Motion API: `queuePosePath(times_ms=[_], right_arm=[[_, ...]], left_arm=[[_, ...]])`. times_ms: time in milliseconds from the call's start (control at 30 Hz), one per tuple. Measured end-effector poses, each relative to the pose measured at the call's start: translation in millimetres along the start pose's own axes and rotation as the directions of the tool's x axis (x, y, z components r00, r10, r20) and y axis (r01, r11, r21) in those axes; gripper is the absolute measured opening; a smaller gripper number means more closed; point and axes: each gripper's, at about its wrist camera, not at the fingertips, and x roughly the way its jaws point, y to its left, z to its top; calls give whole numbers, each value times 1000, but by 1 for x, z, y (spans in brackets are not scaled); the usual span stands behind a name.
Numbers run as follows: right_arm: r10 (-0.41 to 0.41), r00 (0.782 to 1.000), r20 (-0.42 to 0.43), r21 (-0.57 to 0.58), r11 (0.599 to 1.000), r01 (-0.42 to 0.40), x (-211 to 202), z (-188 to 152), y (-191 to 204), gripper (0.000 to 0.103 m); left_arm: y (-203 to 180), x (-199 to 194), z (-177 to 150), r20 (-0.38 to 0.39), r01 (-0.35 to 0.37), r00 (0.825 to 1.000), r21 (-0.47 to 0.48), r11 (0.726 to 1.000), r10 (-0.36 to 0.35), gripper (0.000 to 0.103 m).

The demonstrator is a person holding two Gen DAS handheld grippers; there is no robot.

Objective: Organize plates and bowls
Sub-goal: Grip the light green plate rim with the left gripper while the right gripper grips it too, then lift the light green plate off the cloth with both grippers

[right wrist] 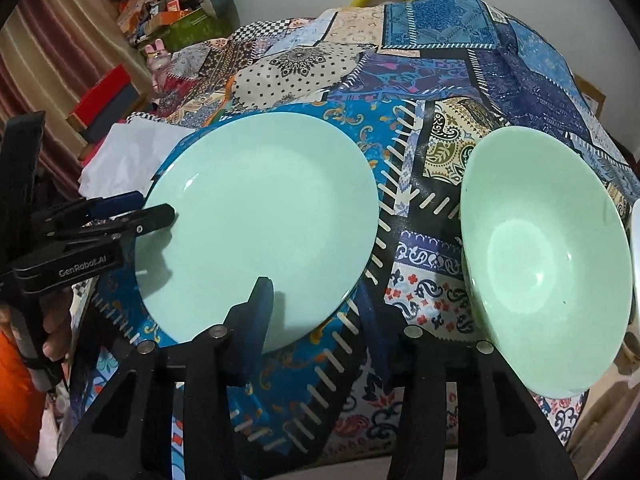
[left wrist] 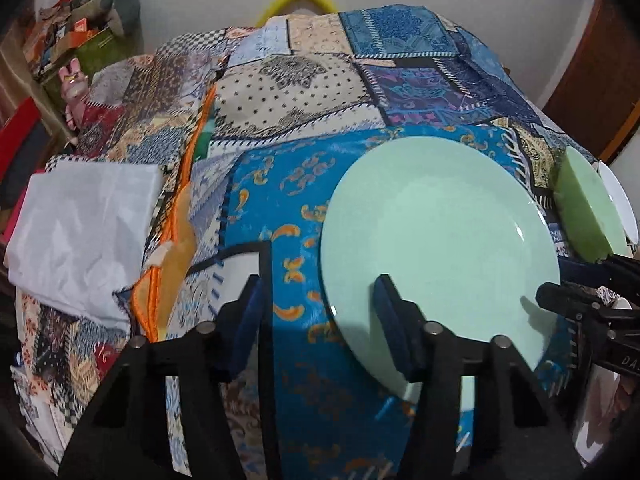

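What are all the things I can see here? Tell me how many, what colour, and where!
plate: one, mint green, on the cloth, between both grippers
bowl: one, light green, right of the plate
cloth: one, patchwork, mostly blue, covers the surface
white sheet: one, left edge of the cloth
boxes: several, mixed colours, far left
left gripper: black, open, astride the plate's left rim
right gripper: black, open, astride the plate's right rim

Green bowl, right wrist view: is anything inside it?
Nothing shows inside the green bowl: its pale inner wall and base look bare, apart from a tiny dark speck low on the wall. The patchwork cloth under it is covered.
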Motion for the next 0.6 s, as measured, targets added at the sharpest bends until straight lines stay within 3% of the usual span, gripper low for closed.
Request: queuePosePath(times_ms=[167,367,600], right_arm=[[-10,1000,2,-7,1000,10,1,2,2,34],[-17,1000,-6,-45,999,17,2,2,10,34],[46,999,-28,-83,995,-49,2,-6,24,34]], left_arm=[[-6,0,2,-11,74,997,36,997,-74,35],[-1,-9,-9,-20,74,997,29,997,-73,32],[9,-30,-38,-42,50,998,41,998,-48,32]])
